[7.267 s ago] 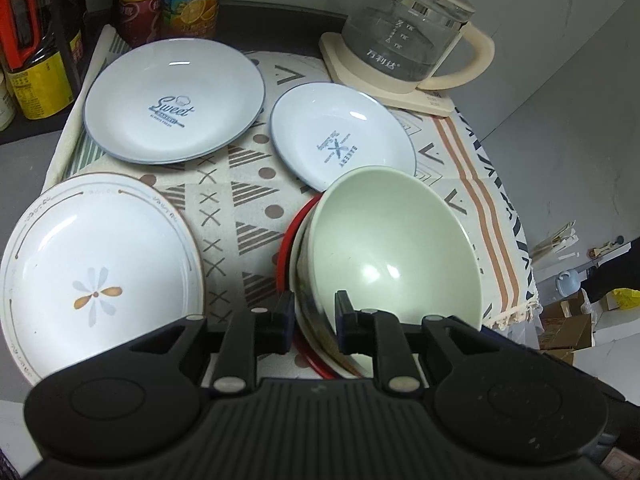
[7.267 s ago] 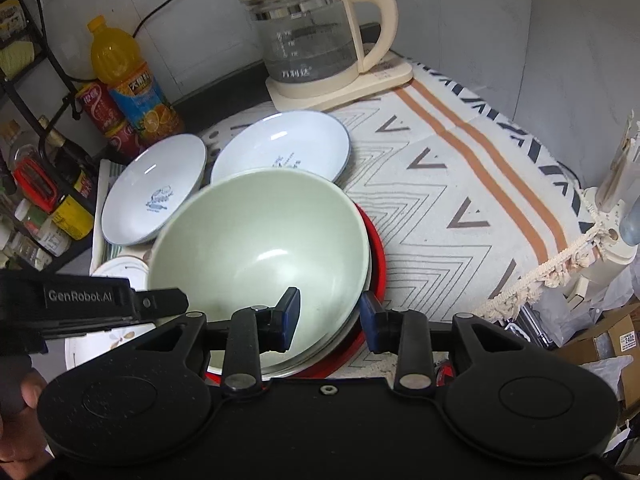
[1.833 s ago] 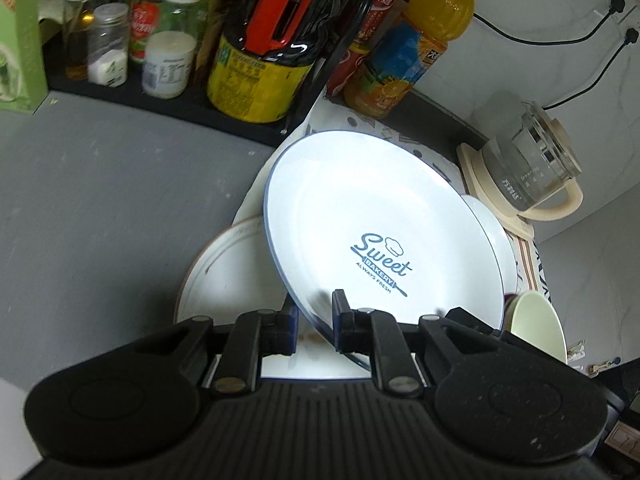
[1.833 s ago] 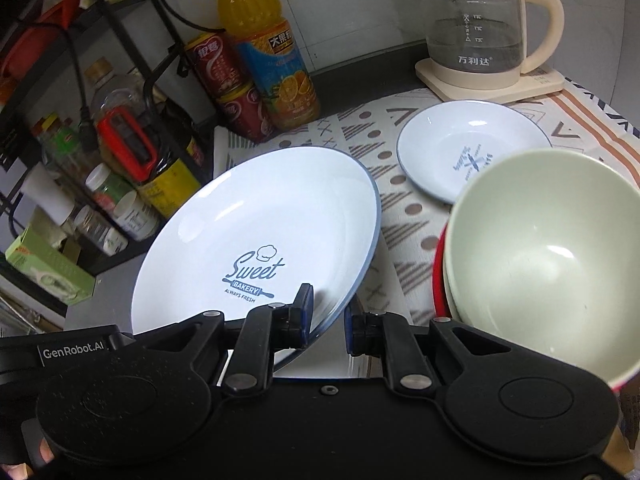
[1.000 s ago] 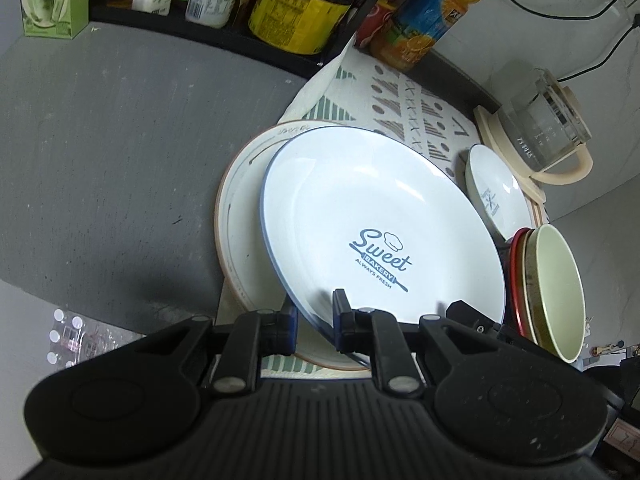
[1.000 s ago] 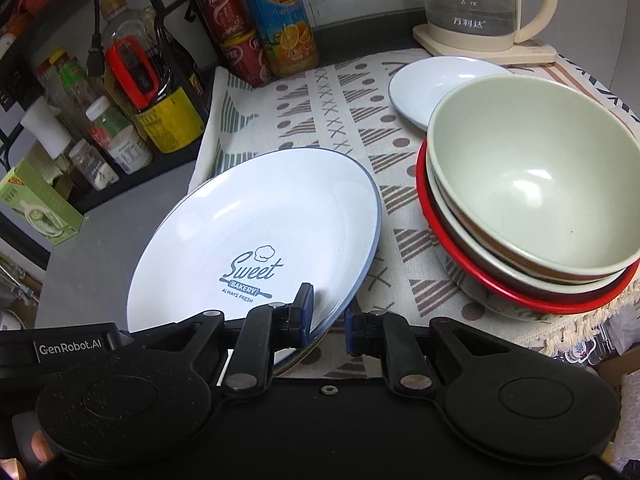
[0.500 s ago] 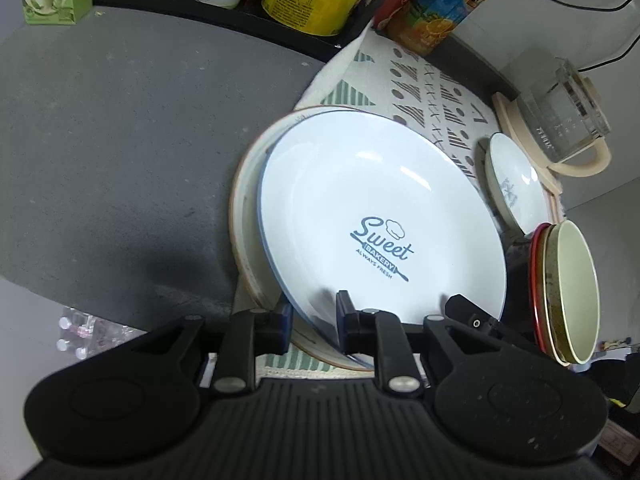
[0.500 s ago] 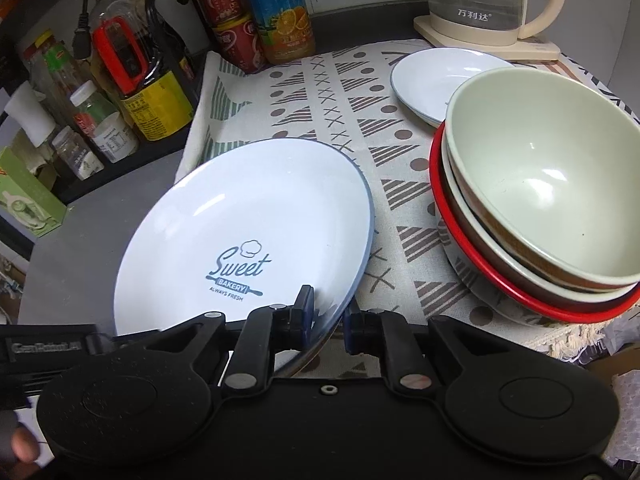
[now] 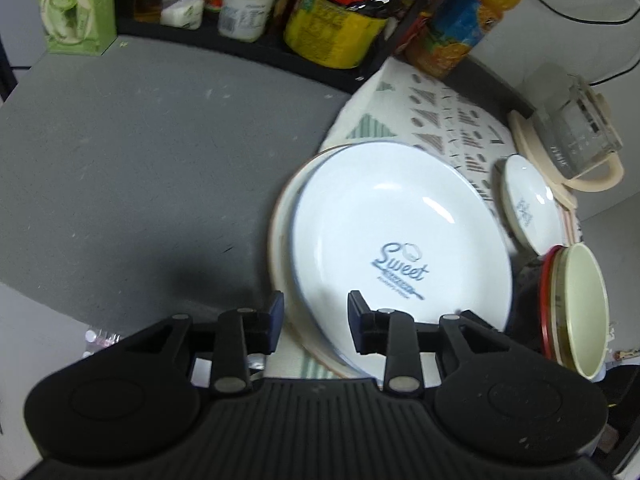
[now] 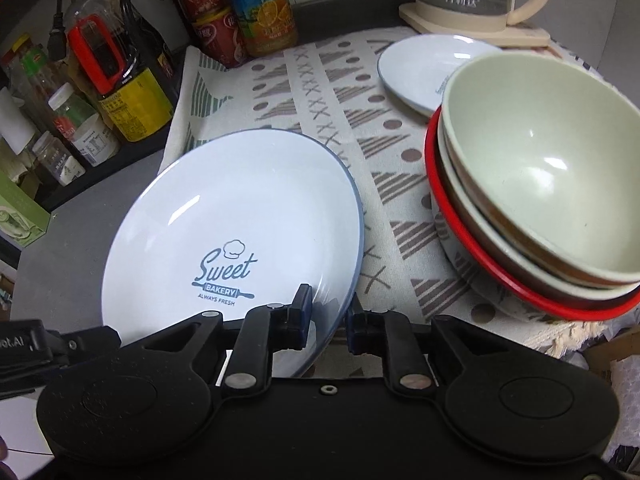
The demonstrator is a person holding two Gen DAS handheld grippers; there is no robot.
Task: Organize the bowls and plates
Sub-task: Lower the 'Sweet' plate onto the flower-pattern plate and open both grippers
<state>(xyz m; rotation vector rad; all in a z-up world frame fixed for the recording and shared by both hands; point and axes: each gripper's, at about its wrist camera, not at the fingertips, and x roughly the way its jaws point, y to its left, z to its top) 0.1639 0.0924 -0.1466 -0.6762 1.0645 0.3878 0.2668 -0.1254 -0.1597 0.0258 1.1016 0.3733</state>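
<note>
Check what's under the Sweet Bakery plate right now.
The Sweet Bakery plate lies on a larger brown-rimmed plate, whose rim alone shows along one side. That plate's centre is covered, and so is the patterned cloth beneath.

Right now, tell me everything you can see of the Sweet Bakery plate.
The Sweet plate is round, shallow, glossy white like ceramic, with a thin blue rim and a blue "Sweet Bakery, Always Fresh" logo with a chef's hat and rolling pin. It lies face up on a larger brown-rimmed plate at the cloth's edge. The left claw has just opened and straddles its near rim without pressing. The right claw has the rim between its narrow jaws; contact is unclear.
</note>
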